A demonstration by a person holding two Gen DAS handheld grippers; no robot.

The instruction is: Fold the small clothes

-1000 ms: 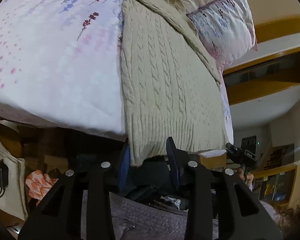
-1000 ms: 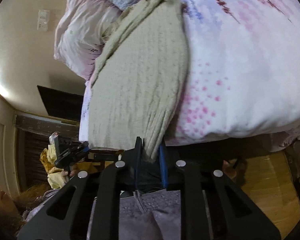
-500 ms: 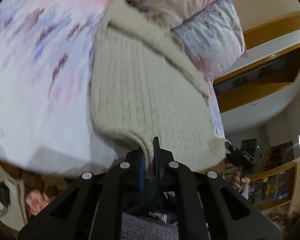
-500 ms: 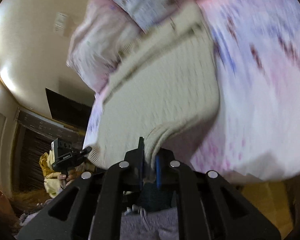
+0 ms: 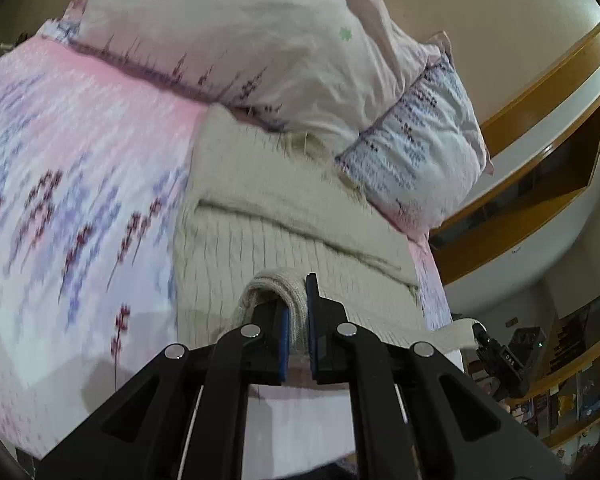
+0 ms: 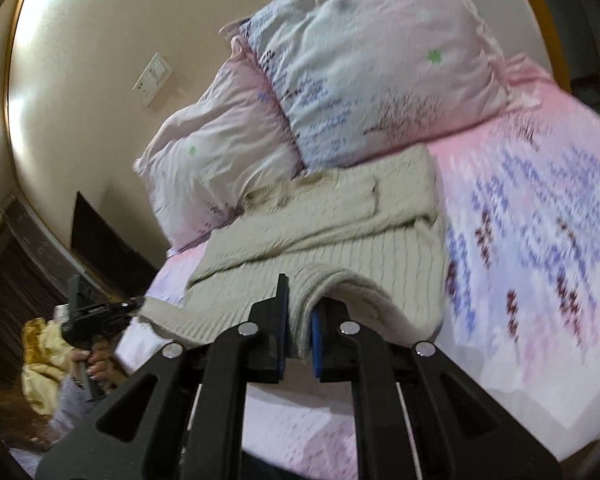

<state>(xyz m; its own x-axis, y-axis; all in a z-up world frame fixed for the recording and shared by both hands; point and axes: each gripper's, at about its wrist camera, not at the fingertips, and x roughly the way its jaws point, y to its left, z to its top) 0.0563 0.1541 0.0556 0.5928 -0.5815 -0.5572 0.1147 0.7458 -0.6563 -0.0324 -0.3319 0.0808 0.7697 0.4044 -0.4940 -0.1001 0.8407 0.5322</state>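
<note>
A cream cable-knit sweater lies lengthwise on the floral bed sheet, its collar end against the pillows. It also shows in the right wrist view. My left gripper is shut on one bottom corner of the hem and holds it lifted above the body of the sweater. My right gripper is shut on the other hem corner, likewise lifted and curling over. Each gripper appears in the other's view, the right one and the left one, holding the far corner.
Two pale floral pillows lie at the head of the bed against a beige wall. The near bed edge is just below the grippers. Wooden shelving stands to one side. A light switch is on the wall.
Both grippers rose from below the bed edge, shut on the hem corners, and carried them up and forward over the sweater toward the pillows. The hem now curls over the body.
</note>
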